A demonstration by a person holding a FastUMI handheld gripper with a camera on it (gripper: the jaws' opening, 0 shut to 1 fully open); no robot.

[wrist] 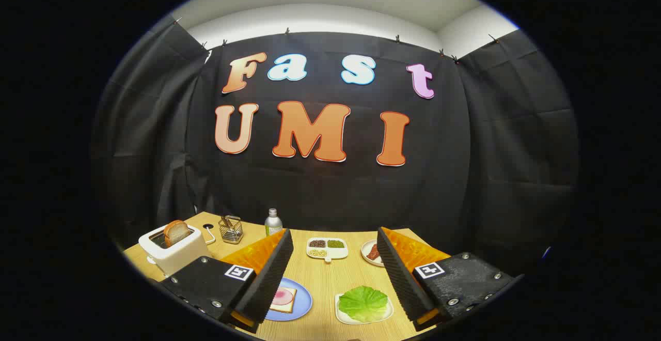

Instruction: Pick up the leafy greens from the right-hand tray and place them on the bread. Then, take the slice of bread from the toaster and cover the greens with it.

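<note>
Held above the wooden table (320, 284), the gripper (335, 250) has its fingers wide apart and grips nothing. Between them, near the front edge, leafy greens (363, 303) lie on a white tray (342, 315). Bread with ham (283, 298) rests on a blue plate (304, 305). At the left edge, the toaster (173, 250) holds a bread slice (176, 232).

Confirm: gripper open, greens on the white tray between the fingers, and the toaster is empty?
Not quite. The toaster is not empty: the gripper view shows a bread slice standing in its slot. The rest holds: gripper open, greens on the white tray between the fingers.
</note>
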